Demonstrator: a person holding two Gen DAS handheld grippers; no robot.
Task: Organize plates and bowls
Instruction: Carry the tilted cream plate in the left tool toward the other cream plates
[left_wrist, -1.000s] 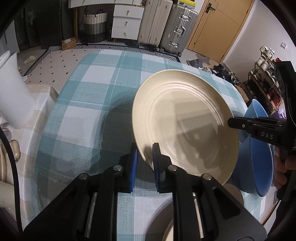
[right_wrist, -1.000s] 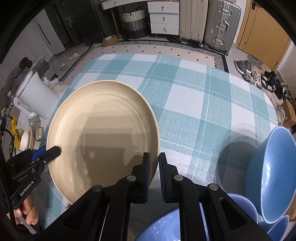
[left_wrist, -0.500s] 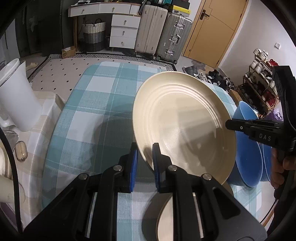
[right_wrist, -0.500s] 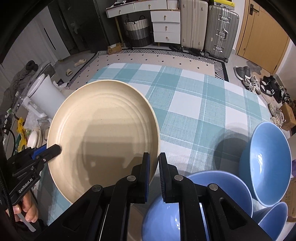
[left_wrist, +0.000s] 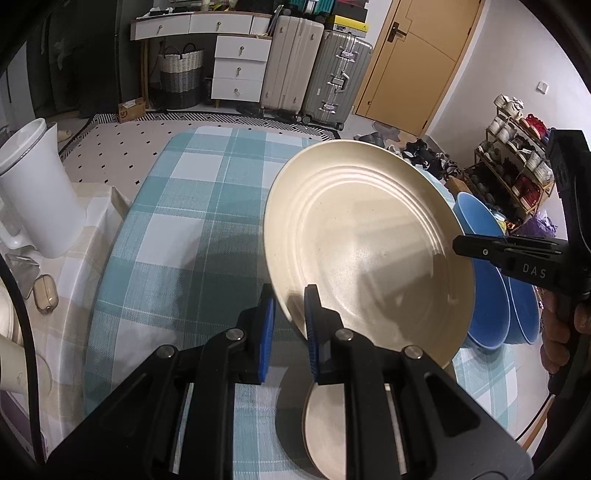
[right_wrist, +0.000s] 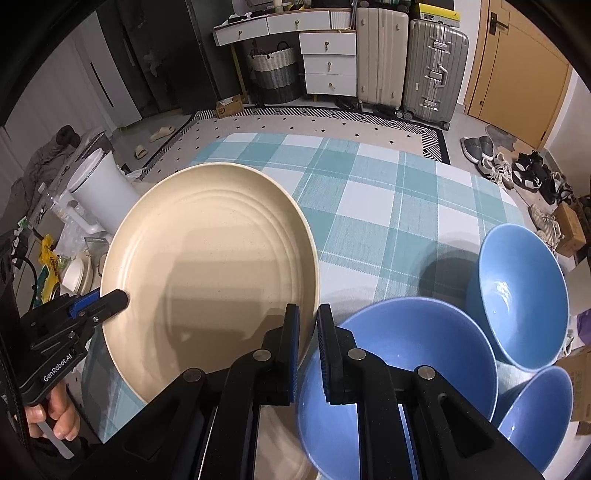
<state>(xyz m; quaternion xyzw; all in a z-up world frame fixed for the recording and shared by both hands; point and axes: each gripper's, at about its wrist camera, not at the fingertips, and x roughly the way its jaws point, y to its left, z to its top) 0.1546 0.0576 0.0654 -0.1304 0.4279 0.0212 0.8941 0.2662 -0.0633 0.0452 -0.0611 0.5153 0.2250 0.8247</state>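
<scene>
Both the left gripper (left_wrist: 289, 325) and right gripper (right_wrist: 307, 345) still clamp the cream plate (right_wrist: 207, 258), now raised higher above the checked table (right_wrist: 369, 206).

Cream plate (left_wrist: 369, 251) higher above tablecloth (left_wrist: 192, 229)

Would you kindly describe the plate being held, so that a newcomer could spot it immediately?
Look above the teal checked table, left of the three blue bowls. The plate hangs tilted in the air, pinched at opposite rims by the left gripper and right gripper. It is large, cream and ringed, unlike the second cream plate lying flat beneath it.
</scene>
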